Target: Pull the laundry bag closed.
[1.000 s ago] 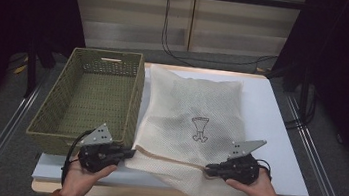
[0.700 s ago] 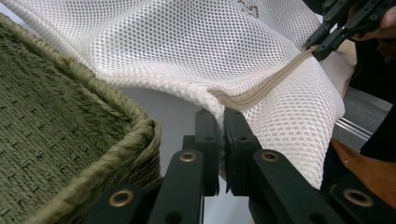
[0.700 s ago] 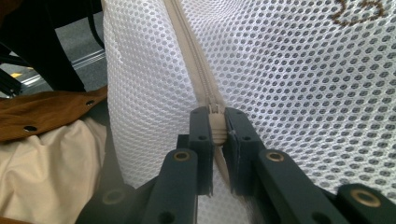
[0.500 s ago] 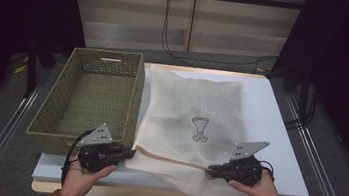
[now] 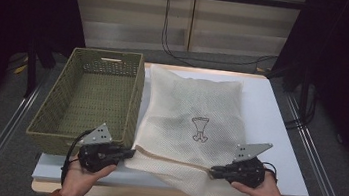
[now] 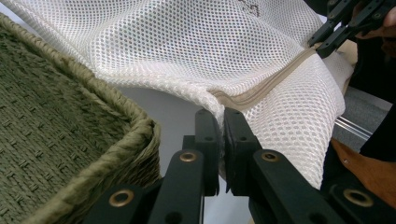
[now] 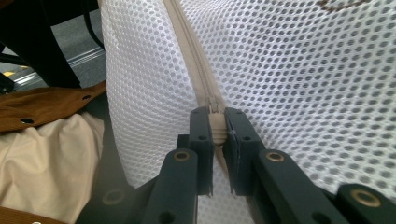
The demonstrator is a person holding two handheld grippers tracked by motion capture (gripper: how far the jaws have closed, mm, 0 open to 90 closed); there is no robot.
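**High view: mesh bag pinned at both ends of its zipper**

High view: mesh laundry bag (image 5: 194, 125) flat on white counter (image 5: 270, 120), at 3 o'clock of green woven basket (image 5: 89, 100). Left tongs (image 5: 128, 154) pressed together on bag's near corner at 7 o'clock, probably as anchor. Right tongs (image 5: 214, 172) at 5 o'clock, pinching beige zipper pull (image 7: 215, 125). Zipper (image 5: 170, 159) stretched taut between both, likely so slider can run freely.

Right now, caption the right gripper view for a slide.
Right hand-held gripper pinches the zipper pull of a white mesh bag.
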